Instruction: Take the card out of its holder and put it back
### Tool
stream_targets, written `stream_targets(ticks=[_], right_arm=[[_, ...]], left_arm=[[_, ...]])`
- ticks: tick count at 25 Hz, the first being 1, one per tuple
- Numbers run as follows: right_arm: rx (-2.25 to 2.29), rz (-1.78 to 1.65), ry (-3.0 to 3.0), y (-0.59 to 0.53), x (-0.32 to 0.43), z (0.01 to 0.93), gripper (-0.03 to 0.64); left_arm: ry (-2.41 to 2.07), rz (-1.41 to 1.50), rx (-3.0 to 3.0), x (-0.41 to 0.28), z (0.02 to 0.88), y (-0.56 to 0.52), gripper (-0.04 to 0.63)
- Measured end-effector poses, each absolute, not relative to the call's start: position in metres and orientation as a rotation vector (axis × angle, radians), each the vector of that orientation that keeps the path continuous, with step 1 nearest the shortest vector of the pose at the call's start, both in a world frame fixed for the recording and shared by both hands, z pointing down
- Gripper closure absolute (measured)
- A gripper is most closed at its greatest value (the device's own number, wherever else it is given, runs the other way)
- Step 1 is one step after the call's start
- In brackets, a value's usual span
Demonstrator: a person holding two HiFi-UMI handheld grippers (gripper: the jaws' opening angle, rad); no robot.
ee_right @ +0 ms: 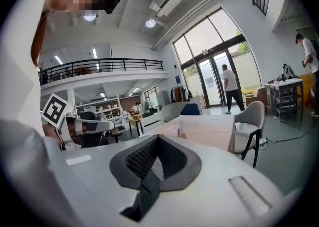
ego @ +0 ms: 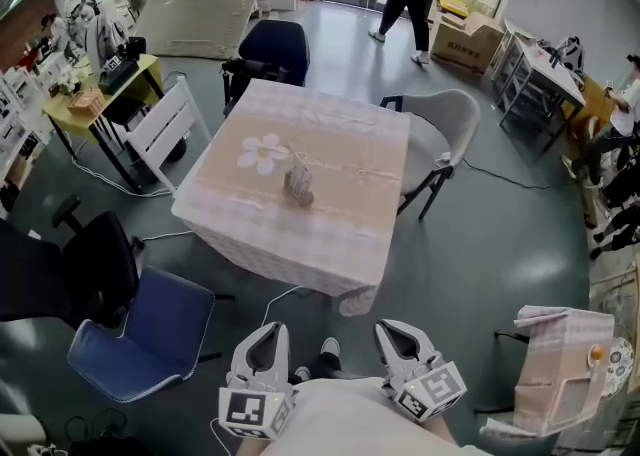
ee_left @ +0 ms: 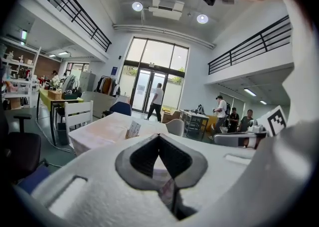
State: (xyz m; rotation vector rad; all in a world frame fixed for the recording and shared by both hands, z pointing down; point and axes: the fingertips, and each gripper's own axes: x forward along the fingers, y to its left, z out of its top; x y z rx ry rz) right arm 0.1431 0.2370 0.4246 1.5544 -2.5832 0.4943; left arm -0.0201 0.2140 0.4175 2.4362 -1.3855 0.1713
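Though on the table [ego: 350, 149], card holder [ego: 298, 185] indistinct.

This is a large open-plan workspace, part office and part lab. It is a double-height hall with a railed mezzanine [ee_left: 249, 42], round ceiling lights [ee_left: 137, 6] and tall glass entrance doors [ee_left: 149, 89]. On the grey polished floor [ego: 480, 244] stand swivel office chairs [ego: 150, 329], a cluttered yellow desk [ego: 100, 104], wire racks [ego: 535, 84], cardboard boxes [ego: 468, 44] and a cloth-covered table [ego: 330, 234].
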Motion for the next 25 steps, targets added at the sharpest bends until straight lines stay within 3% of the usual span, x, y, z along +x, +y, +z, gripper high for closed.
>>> stream_targets(ticks=[25], right_arm=[[1.503, 0.524, -2.577, 0.153, 0.151, 0.438, 0.62]], left_arm=[[-1.484, 0.148, 2.347, -0.03, 0.43, 0.14, 0.595]])
